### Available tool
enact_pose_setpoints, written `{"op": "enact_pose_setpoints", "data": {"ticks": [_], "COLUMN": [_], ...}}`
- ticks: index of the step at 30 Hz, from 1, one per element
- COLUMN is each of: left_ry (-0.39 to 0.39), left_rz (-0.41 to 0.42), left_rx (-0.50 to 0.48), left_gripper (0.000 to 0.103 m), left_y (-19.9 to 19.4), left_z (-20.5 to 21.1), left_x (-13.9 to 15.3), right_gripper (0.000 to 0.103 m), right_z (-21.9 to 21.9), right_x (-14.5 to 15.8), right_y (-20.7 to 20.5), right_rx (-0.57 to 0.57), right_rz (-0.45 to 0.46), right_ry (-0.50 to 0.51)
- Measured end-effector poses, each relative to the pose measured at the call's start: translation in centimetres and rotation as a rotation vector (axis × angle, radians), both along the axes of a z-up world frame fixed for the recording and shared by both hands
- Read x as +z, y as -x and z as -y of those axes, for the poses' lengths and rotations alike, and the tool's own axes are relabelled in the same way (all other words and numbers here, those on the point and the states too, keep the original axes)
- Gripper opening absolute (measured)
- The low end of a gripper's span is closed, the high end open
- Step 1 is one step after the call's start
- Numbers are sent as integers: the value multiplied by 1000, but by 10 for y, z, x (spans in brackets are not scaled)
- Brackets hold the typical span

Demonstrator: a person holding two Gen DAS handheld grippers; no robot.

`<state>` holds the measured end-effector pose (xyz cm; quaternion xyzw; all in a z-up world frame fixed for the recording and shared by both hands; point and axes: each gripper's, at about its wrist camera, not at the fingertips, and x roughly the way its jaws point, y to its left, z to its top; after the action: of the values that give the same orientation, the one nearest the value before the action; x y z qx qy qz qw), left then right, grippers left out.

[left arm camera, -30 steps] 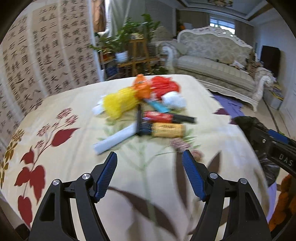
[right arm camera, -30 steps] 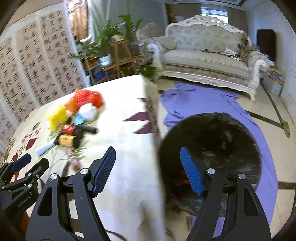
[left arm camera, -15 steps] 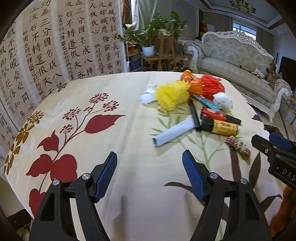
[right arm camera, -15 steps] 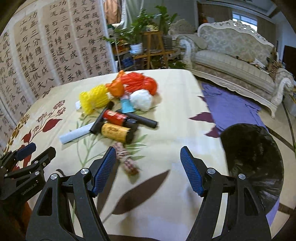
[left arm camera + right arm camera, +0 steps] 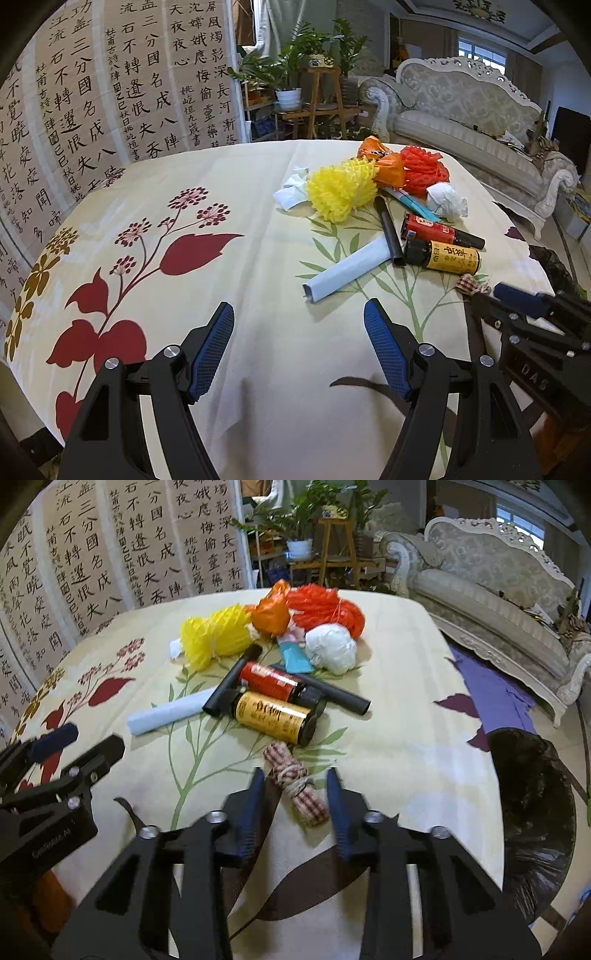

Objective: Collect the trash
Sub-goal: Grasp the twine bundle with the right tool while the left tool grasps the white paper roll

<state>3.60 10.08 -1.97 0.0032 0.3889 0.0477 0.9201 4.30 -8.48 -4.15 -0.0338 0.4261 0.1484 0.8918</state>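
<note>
Right gripper closing around the checked cloth roll

Half a second ago its jaws stood wide; now they narrow with the roll between them, lower centre, long axis running upper left to lower right. Left gripper gapes wide, empty.

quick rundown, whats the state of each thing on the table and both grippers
left gripper: open, empty, over bare cloth
right gripper: jaws closing around the checkered bundle, pads not yet pressing
checkered bundle: tied with string, lying flat
yellow-label bottle: on its side, capped
red-label bottle: on its side, capped
white tube: lying flat
black bin bag: open, beside the table
</note>
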Motion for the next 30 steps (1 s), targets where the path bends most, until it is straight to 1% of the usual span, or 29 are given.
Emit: {"op": "enact_pose_setpoints", "data": {"ticks": [5,12,16,21,22,23,24,25,28,29,30], "left_ry": [1,-36,-45,-56,-46,-39,-37,-35,-27,-29,-30], "left_rz": [-14,-16,-26,-64,-77,-90,-98,-105,-107,-106,-104], "left_rx": [-22,-63,-80,-109,-119,-130,-138,-146,-176,-182,-186], "left_gripper": [71,71,71,70,65,61,55,46,30,27,20], "left_y": [-8,-22,-34,-48,-50,-51,-51,-51,-48,-46,-45], "left_z": [4,15,18,18,18,18,19,19,22,22,23], "left_x": [0,-2,-4,-11,-13,-15,-16,-17,-18,-18,-18], "right_gripper": [18,18,18,18,18,18,18,18,18,18,18], "right_z": [7,38,48,51,51,51,52,52,52,52,52], "right_x": [-1,-1,-1,-3,-3,-3,-3,-3,-4,-3,-4], "right_y": [4,3,-1,-5,-5,-5,-5,-5,-5,-5,-5], "right_rx": [-10,-88,-112,-115,-115,-115,-115,-116,-116,-116,-116], "right_rz": [3,-6,-11,-17,-17,-16,-17,-18,-18,-18,-18], "right_ry": [7,1,-4,-15,-15,-14,-16,-19,-22,-22,-21]}}
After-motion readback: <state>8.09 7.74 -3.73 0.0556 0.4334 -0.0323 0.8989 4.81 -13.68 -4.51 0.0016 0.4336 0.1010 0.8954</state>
